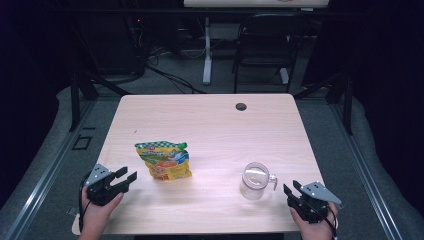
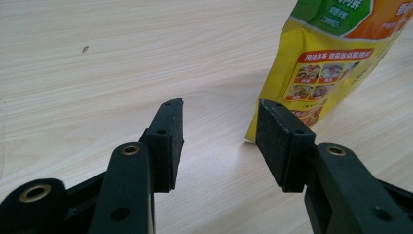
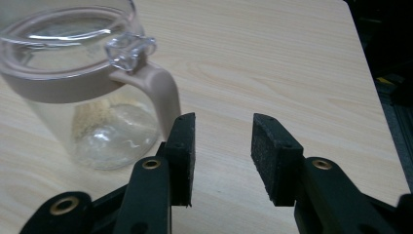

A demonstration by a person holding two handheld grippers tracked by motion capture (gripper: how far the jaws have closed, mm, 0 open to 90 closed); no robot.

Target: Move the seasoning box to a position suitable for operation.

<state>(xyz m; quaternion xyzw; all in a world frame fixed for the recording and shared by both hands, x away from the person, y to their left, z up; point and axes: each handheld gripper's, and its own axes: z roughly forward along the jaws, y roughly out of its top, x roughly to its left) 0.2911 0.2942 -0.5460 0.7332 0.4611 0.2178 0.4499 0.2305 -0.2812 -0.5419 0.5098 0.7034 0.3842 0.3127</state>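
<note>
A yellow and green snack bag lies on the light wooden table, left of centre. A clear glass jar with a beige band and handle stands at the right front, with a little pale residue at its bottom. My left gripper is open near the front left edge, just left of the bag; in the left gripper view the bag sits past the right jaw of the gripper. My right gripper is open just right of the jar; the jar's handle is beside its left jaw.
A round cable hole is at the table's far edge. Behind the table stand a dark chair and a white desk leg. Grey floor rails run along both sides.
</note>
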